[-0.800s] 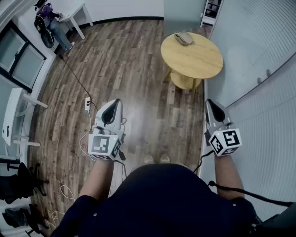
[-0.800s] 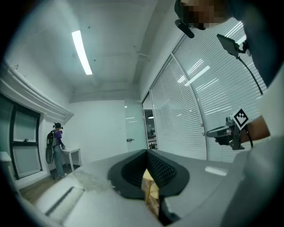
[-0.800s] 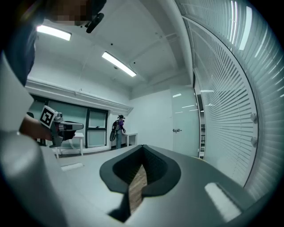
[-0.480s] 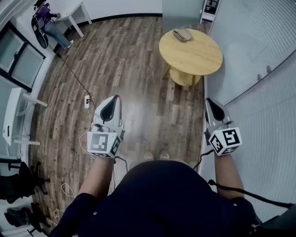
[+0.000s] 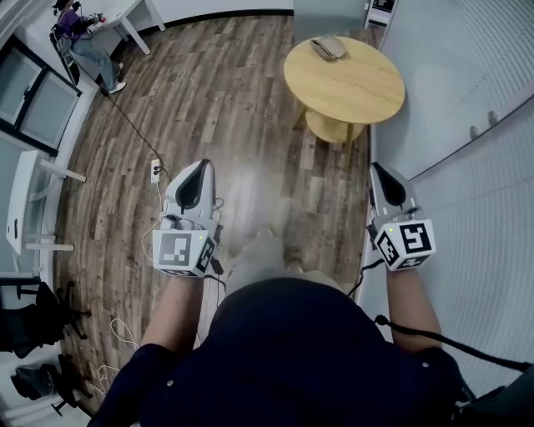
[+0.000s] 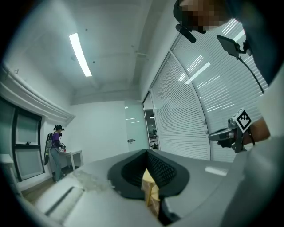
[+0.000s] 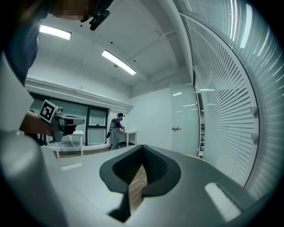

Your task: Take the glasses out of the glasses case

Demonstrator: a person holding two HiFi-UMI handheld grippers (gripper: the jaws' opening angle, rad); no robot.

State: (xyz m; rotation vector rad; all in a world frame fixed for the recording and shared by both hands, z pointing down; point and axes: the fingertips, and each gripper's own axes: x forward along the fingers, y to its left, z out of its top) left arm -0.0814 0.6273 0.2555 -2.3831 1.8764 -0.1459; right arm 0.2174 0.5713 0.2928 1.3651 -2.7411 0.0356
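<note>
Left gripper, right gripper: both clenched, empty. Glasses case on table, well ahead of jaws. Leg newly swung forward behind jaws: approach under way, case untouched.

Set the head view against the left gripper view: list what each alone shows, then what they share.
Head view only: the glasses case lying on the round table. Left gripper view only: the ceiling and its light strip. Both: the right tool, the slatted wall, and a person at the far white desk.
</note>
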